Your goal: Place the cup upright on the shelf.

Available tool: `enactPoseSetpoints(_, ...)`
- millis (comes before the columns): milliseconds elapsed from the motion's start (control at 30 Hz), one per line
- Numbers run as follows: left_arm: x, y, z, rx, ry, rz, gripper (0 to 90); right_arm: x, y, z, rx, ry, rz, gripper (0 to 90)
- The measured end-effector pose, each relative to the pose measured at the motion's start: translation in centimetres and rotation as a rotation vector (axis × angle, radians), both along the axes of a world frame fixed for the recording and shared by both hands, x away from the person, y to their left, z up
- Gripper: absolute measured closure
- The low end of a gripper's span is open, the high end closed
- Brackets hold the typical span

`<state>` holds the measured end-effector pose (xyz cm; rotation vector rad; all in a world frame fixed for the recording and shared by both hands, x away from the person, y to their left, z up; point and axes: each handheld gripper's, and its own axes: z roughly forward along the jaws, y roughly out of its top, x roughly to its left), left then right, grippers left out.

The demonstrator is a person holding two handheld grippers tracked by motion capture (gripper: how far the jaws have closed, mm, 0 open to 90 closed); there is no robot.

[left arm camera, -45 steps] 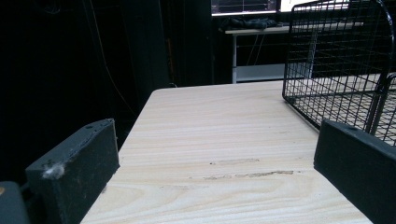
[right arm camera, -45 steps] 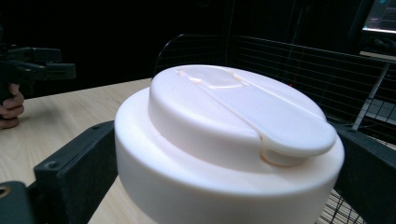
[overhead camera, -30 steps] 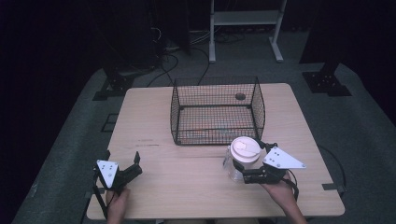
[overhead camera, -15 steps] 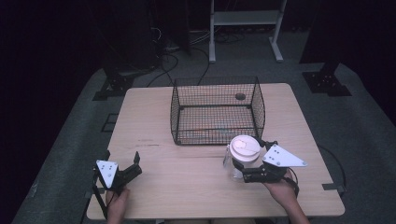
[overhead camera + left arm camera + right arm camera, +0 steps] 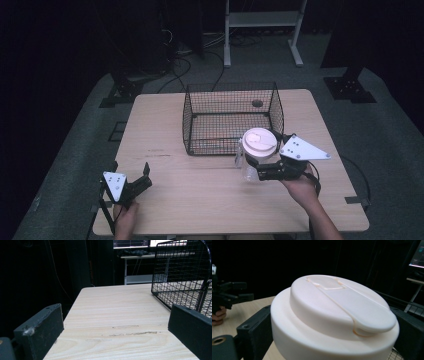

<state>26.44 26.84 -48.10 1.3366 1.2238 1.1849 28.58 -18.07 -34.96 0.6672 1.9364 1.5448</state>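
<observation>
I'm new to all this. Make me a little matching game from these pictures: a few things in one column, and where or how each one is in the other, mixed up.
Things:
1. wire basket
2. jar
3. left claw
4. right claw

States:
A. open, nothing between its jaws
B. closed around the jar
C. has a white lid, stands just in front of the basket
D. black, sits mid-table at the far side

Pairs: 1-D, 2-C, 3-A, 4-B

Room kept dark, walls hidden in black. Grey carpeted floor (image 5: 390, 130) lit around pale wooden table (image 5: 155, 125). White metal stand (image 5: 262, 30) placed beyond table. Black cables (image 5: 200, 55) strewn over floor. Black stand bases (image 5: 350, 90) set at both sides.
</observation>
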Motion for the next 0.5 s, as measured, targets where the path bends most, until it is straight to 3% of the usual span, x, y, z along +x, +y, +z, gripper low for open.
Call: enactPoseSetpoints(500, 0.0, 0.0, 0.0, 0.003, 0.0, -0.002, 0.0, 2.3, 0.9, 4.0, 0.011, -0.029, -0.009, 4.5)
